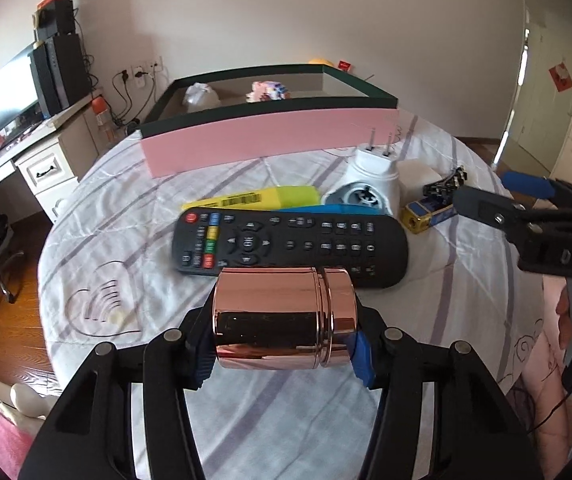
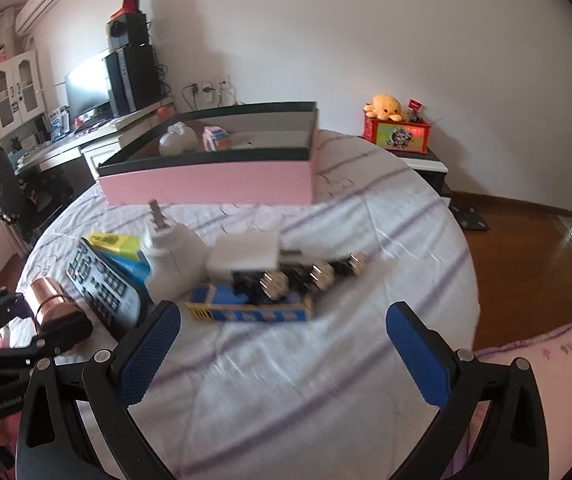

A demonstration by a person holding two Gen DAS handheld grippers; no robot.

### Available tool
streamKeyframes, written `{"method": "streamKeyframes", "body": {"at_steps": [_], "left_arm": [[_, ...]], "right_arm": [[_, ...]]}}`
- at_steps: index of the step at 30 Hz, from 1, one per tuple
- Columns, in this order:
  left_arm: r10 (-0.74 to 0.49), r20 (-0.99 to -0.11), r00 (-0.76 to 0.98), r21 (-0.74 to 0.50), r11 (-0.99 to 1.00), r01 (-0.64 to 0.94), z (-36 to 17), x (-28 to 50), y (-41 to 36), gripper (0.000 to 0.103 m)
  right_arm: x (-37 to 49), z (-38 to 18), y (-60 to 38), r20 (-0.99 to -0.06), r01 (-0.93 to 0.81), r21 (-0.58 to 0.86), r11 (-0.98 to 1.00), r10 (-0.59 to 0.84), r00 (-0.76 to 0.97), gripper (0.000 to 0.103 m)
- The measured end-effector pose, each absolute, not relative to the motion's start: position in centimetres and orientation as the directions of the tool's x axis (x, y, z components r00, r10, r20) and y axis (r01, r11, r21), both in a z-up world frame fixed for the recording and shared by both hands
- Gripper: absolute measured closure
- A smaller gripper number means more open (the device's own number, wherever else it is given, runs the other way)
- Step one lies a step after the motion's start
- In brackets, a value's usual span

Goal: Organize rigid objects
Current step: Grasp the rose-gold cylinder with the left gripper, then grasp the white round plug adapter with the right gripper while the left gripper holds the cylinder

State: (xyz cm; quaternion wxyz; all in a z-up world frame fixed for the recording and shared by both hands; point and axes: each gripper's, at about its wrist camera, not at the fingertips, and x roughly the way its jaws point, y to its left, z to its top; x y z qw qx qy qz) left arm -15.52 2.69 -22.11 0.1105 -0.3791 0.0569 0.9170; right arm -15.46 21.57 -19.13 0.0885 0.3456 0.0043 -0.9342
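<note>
Risk: tin (image 1: 284, 316) is gripped end-to-end on a slick mirror finish by left gripper (image 1: 282, 354); slip or roll-out onto the bed (image 1: 246, 420) is likely on the lift to the box (image 1: 270, 140). Right gripper (image 2: 282, 354) is held wide, empty, near the remote (image 1: 290, 250). Tin: copper-pink, cylindrical, lidded, lying sideways.

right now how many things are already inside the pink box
2 visible: a white lump at the left of the pink box, and a pastel block toy just right of it. The near wall may hide more.
</note>
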Motion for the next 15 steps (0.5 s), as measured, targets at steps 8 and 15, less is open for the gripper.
{"method": "streamKeyframes", "body": {"at_steps": [8,15], "left_arm": [[0.148,-0.704,-0.694,0.020,-0.973,-0.228,-21.7,-15.2,0.8,0.048],[0.145,-0.703,-0.696,0.010,-0.977,-0.213,-21.7,-15.8,-0.3,0.048]], "right_arm": [[-18.3,-18.6,16.7,-0.645,0.277,-0.007,-0.961,-0.207,-0.735,0.003],[-20.6,-19.3,15.4,-0.695,0.358,-0.020,-0.934,-0.244,-0.677,0.030]]}}
